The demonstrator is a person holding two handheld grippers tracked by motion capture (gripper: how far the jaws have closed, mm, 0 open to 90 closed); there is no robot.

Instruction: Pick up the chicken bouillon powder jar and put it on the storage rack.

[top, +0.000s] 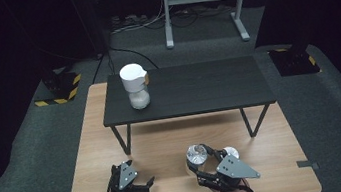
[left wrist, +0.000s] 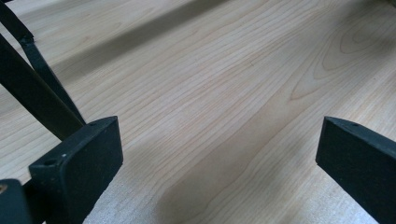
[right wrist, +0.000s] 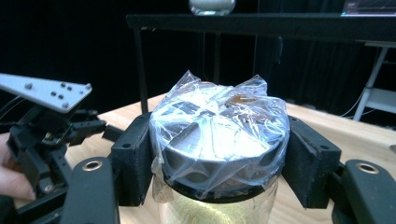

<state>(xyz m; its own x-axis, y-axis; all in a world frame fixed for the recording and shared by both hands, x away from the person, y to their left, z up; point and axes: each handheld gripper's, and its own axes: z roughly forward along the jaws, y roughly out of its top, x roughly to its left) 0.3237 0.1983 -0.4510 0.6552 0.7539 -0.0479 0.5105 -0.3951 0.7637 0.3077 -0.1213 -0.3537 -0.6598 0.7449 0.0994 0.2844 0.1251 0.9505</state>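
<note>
- In the right gripper view my right tongs (right wrist: 219, 163) are clenched on a glass jar (right wrist: 219, 205) at its cap (right wrist: 219, 140), one black pad pressed against each side of the silvery lid.
- The cap is wrapped in crinkled clear plastic film (right wrist: 212, 100) that bunches into peaks on top; pale, grainy contents show through the glass below it.
- From the high view the same right tongs (top: 206, 155) sit low and right of centre in the frame, over the light wooden tabletop (top: 165, 142), with the wrapped cap (top: 197, 154) bright between the pads. I cannot tell from here whether the jar's base touches the wood.
- My left tongs (top: 148, 184) lie at the lower left of the high view, close to the near edge of the tabletop, and well apart from the jar.
- The left gripper view shows them released: the two black pads stand wide apart at the lower corners with bare wood grain (left wrist: 210, 116) between them.
- A small dark table (top: 188, 91) stands on the tabletop across the middle of the high view.
- On its left end, upper left of centre, stands a white-topped container (top: 136, 86).
</note>
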